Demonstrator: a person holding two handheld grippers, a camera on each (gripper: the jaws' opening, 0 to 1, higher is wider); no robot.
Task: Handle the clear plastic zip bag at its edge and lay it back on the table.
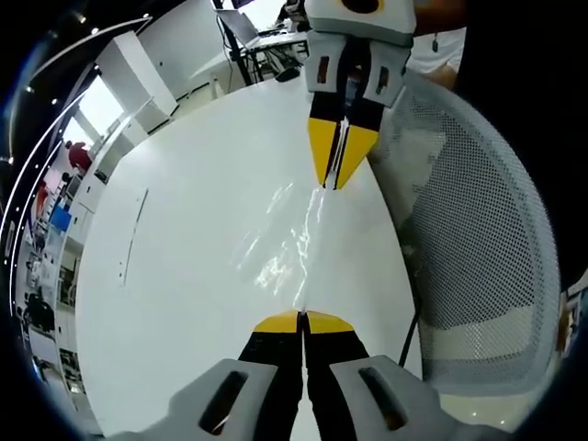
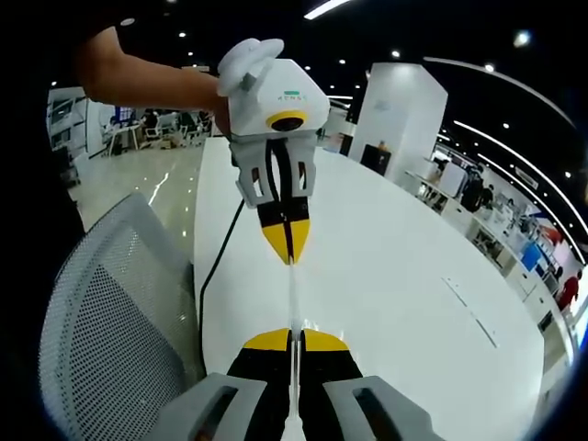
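A clear plastic zip bag [image 1: 292, 241] is stretched above the white table [image 1: 184, 239] between my two grippers. My left gripper [image 1: 302, 318] is shut on the bag's near edge, its yellow tips pressed together. Across from it, my right gripper [image 1: 336, 182] pinches the far edge. In the right gripper view the bag [image 2: 293, 299] shows edge-on as a thin shiny strip. There my right gripper [image 2: 295, 334] is shut on it at the bottom, and the left gripper [image 2: 288, 257] holds the other end, with a person's arm [image 2: 152, 81] behind it.
A grey mesh office chair [image 1: 478, 257] stands close against the table's edge, seen also as the chair [image 2: 110, 322] at lower left. A black cable [image 2: 213, 276] runs along the table's side. Desks and people are far off in the open office.
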